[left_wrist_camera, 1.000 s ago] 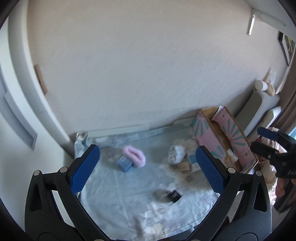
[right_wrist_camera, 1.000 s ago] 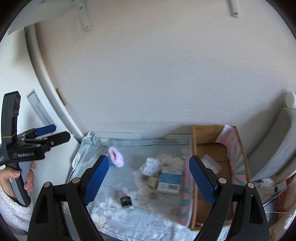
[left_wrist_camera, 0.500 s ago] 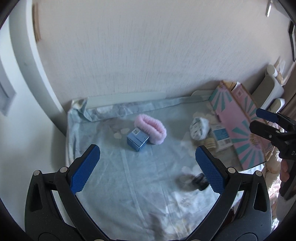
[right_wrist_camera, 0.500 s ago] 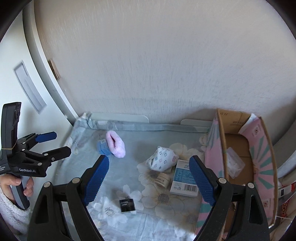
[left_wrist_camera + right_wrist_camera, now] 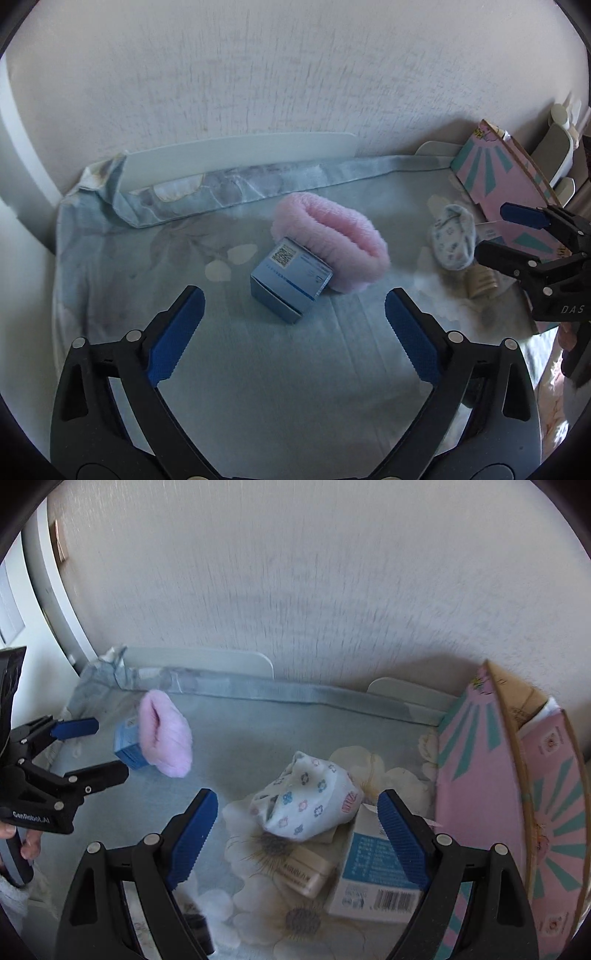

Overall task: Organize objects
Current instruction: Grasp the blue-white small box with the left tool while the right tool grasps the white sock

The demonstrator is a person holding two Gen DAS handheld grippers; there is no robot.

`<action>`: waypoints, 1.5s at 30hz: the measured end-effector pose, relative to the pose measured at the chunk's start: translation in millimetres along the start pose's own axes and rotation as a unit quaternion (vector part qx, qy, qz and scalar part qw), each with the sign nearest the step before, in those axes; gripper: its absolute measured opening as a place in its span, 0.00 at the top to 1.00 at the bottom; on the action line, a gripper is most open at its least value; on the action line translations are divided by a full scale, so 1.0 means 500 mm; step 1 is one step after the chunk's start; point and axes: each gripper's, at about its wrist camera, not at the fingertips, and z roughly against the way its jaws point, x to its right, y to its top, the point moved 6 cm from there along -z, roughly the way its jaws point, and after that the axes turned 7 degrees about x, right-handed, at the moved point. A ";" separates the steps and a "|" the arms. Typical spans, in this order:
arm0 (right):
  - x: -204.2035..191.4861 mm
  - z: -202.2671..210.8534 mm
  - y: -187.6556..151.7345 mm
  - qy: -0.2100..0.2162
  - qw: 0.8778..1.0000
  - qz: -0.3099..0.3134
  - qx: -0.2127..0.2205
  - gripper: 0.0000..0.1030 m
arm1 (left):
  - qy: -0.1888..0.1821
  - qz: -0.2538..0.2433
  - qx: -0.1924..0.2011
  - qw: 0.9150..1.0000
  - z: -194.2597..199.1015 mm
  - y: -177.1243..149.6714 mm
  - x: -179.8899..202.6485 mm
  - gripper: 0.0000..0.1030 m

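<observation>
A small blue box [image 5: 290, 286] lies on the flowered cloth [image 5: 295, 369], leaning against a fluffy pink band [image 5: 332, 243]. My left gripper [image 5: 293, 295] hangs just short of the box. Its jaws are closing, the pads stand apart from the box and nothing is gripped. My right gripper [image 5: 298, 799] is open over a white patterned sock [image 5: 306, 805], which rests on a cream box [image 5: 306, 871] and a white and blue carton [image 5: 376, 875]. The right wrist view shows the left gripper [image 5: 107, 747] near the blue box [image 5: 127, 746] and pink band [image 5: 166, 734].
A pink cardboard box [image 5: 480, 775] with open flaps stands at the right edge of the cloth [image 5: 258, 738]. A wall runs close behind the table. A small black object [image 5: 195, 923] lies near the front. A hand [image 5: 26, 843] holds the left gripper's handle.
Both grippers have sunk toward the table, so the objects look larger and nearer. The left one now frames the blue box with slightly narrower jaws; the right one frames the sock.
</observation>
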 end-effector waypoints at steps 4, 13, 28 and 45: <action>0.005 -0.033 -0.008 -0.001 1.000 0.008 -0.011 0.16 | -0.002 -0.001 -0.004 1.000 -0.027 -0.006 -0.010 0.13; 0.004 -0.067 -0.018 -0.007 1.000 0.022 -0.019 0.16 | -0.020 0.003 -0.006 1.000 -0.052 -0.010 -0.016 0.34; -0.004 -0.075 -0.029 -0.018 0.998 0.059 -0.023 0.36 | -0.032 -0.006 0.001 0.999 -0.043 -0.015 -0.007 0.55; -0.004 -0.036 -0.013 0.002 0.999 0.043 0.004 0.53 | -0.027 0.005 0.022 0.999 0.025 0.002 -0.009 0.55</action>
